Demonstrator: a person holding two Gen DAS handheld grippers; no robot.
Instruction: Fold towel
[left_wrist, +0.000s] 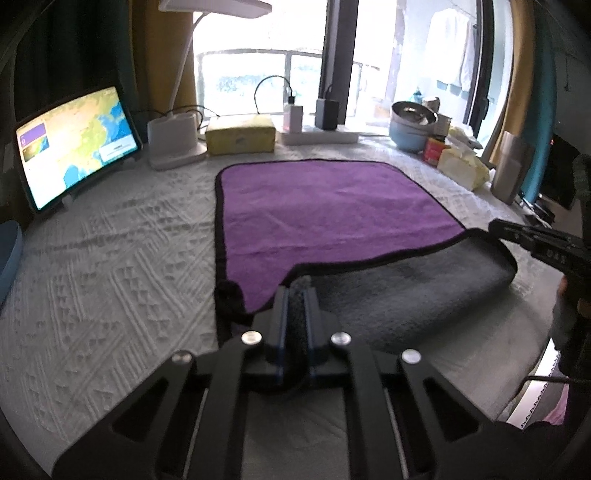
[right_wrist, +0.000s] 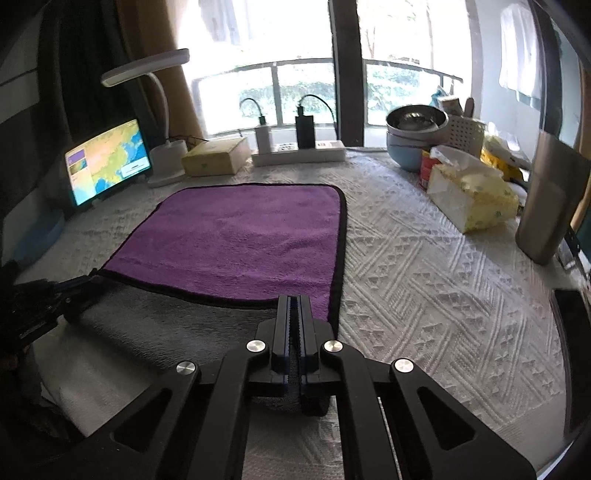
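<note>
A purple towel (left_wrist: 325, 206) with a black hem and grey underside lies on the white textured table cover; it also shows in the right wrist view (right_wrist: 236, 236). Its near edge is lifted and rolled toward the far side, grey underside (left_wrist: 413, 291) up. My left gripper (left_wrist: 295, 291) is shut on the towel's near left corner. My right gripper (right_wrist: 294, 301) is shut on the near right corner. The right gripper shows at the right of the left wrist view (left_wrist: 517, 232), the left gripper at the left of the right wrist view (right_wrist: 66, 291).
Along the far edge stand a lit tablet (left_wrist: 74, 144), a desk lamp base (left_wrist: 173, 140), a yellow box (left_wrist: 240, 134), a power strip with chargers (left_wrist: 317, 136), stacked bowls (left_wrist: 412, 125), a tissue pack (right_wrist: 472, 195) and a metal cylinder (right_wrist: 550, 206).
</note>
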